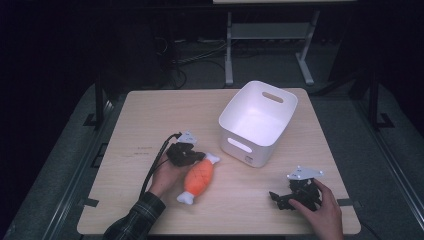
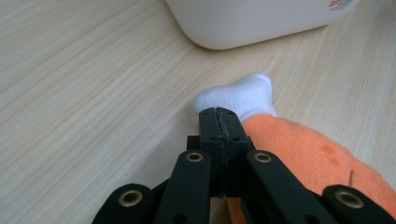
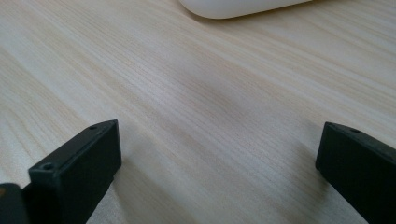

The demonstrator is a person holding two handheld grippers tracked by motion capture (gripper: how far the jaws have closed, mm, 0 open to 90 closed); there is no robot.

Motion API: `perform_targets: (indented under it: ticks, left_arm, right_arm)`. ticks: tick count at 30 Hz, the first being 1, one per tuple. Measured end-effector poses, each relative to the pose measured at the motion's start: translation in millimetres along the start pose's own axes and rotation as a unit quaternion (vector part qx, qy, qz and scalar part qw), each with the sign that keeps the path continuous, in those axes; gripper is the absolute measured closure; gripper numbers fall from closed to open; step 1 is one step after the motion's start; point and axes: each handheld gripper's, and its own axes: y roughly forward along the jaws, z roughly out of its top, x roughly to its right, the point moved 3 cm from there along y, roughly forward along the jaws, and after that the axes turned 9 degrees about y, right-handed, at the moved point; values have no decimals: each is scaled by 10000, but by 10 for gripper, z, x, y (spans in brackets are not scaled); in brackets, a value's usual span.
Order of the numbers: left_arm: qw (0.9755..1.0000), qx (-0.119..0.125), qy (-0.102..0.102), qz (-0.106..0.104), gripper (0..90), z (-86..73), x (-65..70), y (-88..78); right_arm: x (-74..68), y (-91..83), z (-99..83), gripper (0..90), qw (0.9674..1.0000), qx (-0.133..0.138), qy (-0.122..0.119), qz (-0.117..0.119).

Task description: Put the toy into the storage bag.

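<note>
Toy: I see the orange plush toy [image 1: 199, 178] with white ends lying on the desk [image 1: 150, 115], just in front of the white bin [image 1: 258, 121], long axis slanting toward it.
Left gripper [image 1: 192, 156]: fingers pressed together, empty, beside the toy's bin-side white end; the nearer one.
Right gripper [image 1: 278, 198]: fingers wide, empty, well right of the toy.
Writing: bin label [image 2: 337, 3] illegible.

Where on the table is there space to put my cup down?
The far left corner of the table, left of the bin, is bare. So is the near edge between the toy and the right tool. It is crowded where the left tool, toy and bin sit close together.
</note>
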Motion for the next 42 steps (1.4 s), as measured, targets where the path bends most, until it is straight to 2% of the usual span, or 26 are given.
perform_targets:
  ticks: [5,11,16,18,24,25,30,35,39,42]
  left_arm:
    - [9999,-20,102,-116,896,62,58,60]
    - [9998,0,154,-158,896,109,120,87]
    - [9997,16,183,-149,894,132,126,28]
    - [9998,0,145,-147,863,145,129,-21]
    - [10000,-28,45,-60,686,192,134,-205]
    - [10000,-44,26,-55,619,193,138,-225]
    - [9995,-219,-147,-182,416,197,169,-311]
    - [9989,-367,-200,-226,313,209,232,-362]
    - [9983,-492,-258,-167,243,196,283,-363]
    - [9974,-680,-178,-150,167,181,320,-363]
  right_arm:
    - [-1,0,0,0,10000,0,2,2]
    - [-1,0,0,0,10000,-2,2,1]
    - [-1,0,1,0,10000,-4,4,1]
    - [-1,0,1,0,10000,-3,4,2]
    - [-1,0,0,0,10000,-3,3,1]
    - [-1,0,0,0,10000,-3,1,1]
    - [-1,0,1,0,10000,0,0,-1]
    - [0,0,1,0,10000,1,-2,-2]
    - [-1,-1,0,0,10000,-2,1,-1]
    - [0,0,0,0,10000,-2,0,1]
